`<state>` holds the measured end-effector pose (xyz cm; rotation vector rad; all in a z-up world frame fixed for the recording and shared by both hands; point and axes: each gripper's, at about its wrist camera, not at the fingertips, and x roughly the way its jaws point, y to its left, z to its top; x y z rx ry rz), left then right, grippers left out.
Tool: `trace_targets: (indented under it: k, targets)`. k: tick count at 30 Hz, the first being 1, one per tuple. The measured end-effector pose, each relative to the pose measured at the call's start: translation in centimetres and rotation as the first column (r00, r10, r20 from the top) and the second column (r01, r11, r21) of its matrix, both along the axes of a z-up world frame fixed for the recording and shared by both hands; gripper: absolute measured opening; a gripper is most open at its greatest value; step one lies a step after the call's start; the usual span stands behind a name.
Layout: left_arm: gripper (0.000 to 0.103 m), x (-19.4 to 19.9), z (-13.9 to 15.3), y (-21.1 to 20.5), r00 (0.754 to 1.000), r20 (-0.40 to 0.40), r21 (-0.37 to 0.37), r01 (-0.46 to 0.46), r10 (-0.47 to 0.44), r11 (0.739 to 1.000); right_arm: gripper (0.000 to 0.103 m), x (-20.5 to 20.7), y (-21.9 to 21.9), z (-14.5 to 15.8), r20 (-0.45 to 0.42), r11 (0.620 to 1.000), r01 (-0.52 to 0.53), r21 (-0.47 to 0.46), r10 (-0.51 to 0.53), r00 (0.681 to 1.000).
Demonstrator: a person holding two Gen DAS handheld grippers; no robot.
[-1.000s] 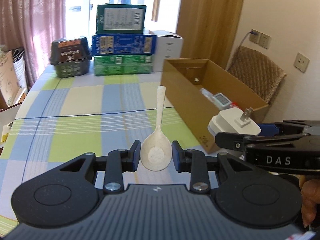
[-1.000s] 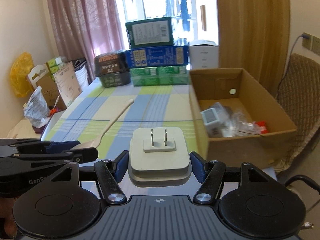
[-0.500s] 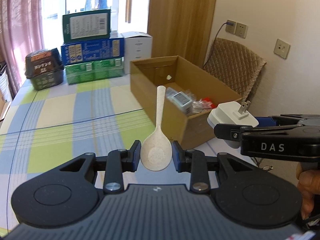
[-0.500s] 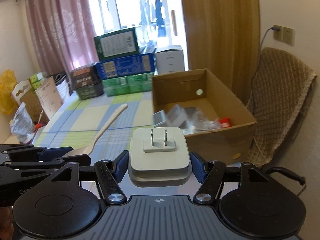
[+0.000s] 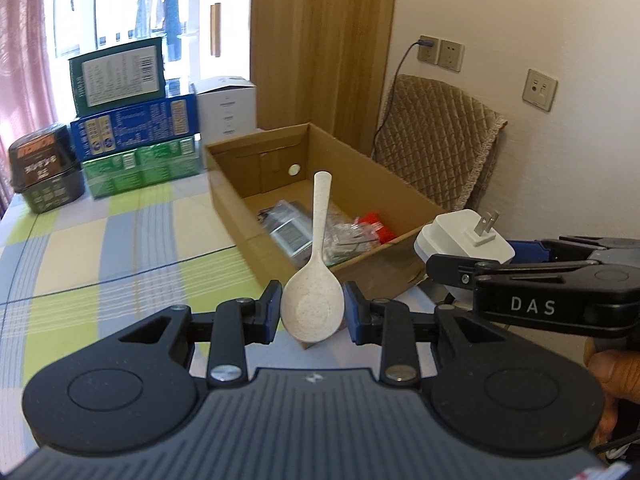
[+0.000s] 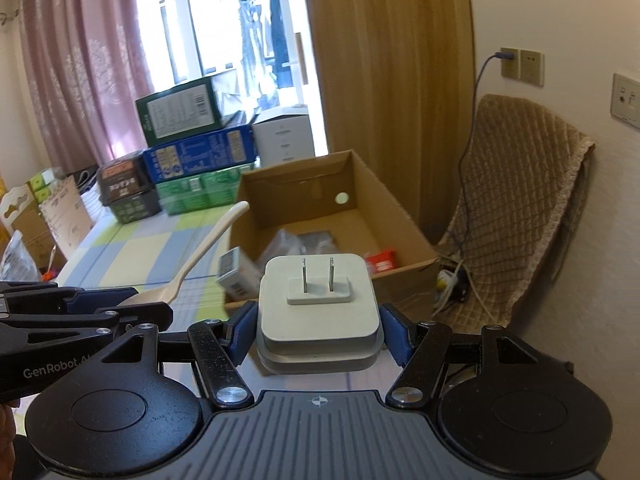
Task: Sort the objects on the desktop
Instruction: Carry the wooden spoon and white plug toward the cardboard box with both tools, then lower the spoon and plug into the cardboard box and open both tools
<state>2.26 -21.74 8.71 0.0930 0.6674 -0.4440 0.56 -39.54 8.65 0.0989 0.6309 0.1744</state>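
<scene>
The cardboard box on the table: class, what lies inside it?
Inside the cardboard box lie crinkled clear plastic bags, a small red packet and a grey labelled device. The held charger and spoon hide part of its floor.

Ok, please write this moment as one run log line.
left gripper: shut on spoon | right gripper: shut on charger plug | cardboard box: open, holds packets | both items not yet in box
</scene>
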Motion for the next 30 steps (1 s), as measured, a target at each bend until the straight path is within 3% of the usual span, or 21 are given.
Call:
trace_targets:
  k: [11,30]
  targets:
    - [0.027,2.5,0.3,-3.1,1.0,0.004,-0.011,0.024,-0.024,1.0,0.062,2.3,-2.3,0.0,0.004,1.0,0.011,-0.015,-0.011,1.0]
    - [0.027,5.9,0.2,-4.6,1.0,-0.006,-0.035,-0.013,0.013,0.999,0.062,6.4,-2.6,-0.5,-0.002,0.999,-0.03,-0.042,0.03,1.0]
